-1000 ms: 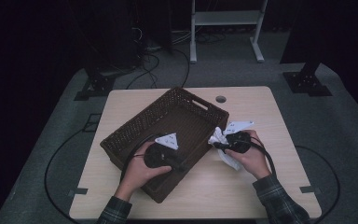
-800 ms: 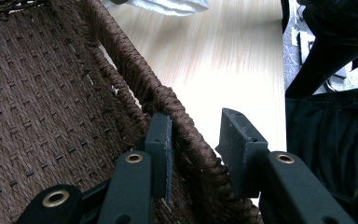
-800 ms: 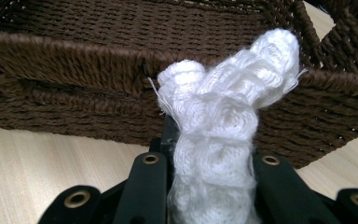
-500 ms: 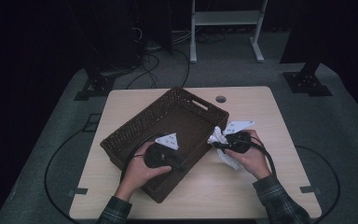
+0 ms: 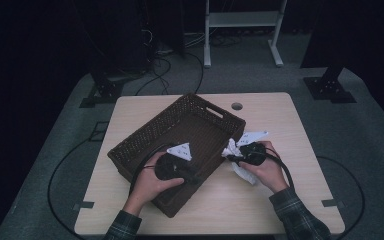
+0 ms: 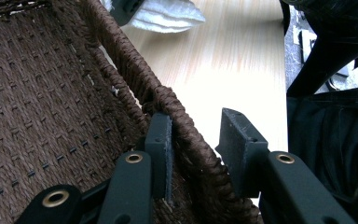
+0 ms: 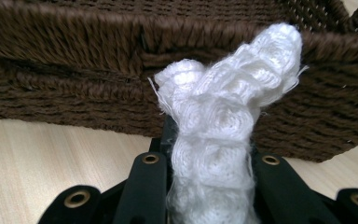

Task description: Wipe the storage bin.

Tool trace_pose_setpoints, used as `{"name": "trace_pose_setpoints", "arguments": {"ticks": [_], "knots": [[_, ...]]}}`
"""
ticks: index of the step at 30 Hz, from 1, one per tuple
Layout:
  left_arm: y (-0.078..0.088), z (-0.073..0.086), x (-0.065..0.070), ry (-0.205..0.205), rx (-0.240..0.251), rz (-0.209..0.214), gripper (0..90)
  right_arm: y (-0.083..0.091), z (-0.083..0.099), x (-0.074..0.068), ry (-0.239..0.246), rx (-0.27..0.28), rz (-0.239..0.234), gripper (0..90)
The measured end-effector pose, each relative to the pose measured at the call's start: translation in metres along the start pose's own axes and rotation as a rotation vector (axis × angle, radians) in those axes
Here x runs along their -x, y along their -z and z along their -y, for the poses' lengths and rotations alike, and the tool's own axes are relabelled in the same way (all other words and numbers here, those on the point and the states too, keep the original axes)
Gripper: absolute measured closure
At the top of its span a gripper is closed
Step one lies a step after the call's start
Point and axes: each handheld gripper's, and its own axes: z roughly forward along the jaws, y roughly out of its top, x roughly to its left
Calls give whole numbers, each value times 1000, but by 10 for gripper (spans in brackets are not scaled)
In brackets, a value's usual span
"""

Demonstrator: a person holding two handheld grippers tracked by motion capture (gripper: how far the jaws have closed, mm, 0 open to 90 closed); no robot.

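Observation:
A dark brown woven basket (image 5: 145, 145) lies at an angle on the light wooden table (image 5: 280, 115). My left gripper (image 5: 192, 176) straddles its near right wall. In the left gripper view the rope rim (image 6: 135, 74) runs between the two jaws of the left gripper (image 6: 196, 128), which are shut on it. Just outside the basket's right wall, my right gripper (image 5: 231, 154) is shut on a white knitted cloth (image 5: 243, 173). The cloth (image 7: 223, 107) stands bunched up out of the right gripper (image 7: 209, 154), close against the basket's outer wall (image 7: 74, 70). The same cloth (image 6: 165, 14) lies beyond the rim.
The basket has a handle slot (image 5: 215, 111) in its far wall. A small round hole (image 5: 237, 106) marks the table's far side. Cables (image 5: 60, 170) loop on the grey floor around the table. A white frame (image 5: 240, 20) stands behind.

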Motion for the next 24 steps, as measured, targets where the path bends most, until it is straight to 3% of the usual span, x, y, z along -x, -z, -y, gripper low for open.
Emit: {"name": "trace_pose_setpoints", "arguments": {"ticks": [24], "knots": [[0, 0, 0, 2, 1, 3, 644, -28, 18, 2, -20, -93, -22, 740]]}}
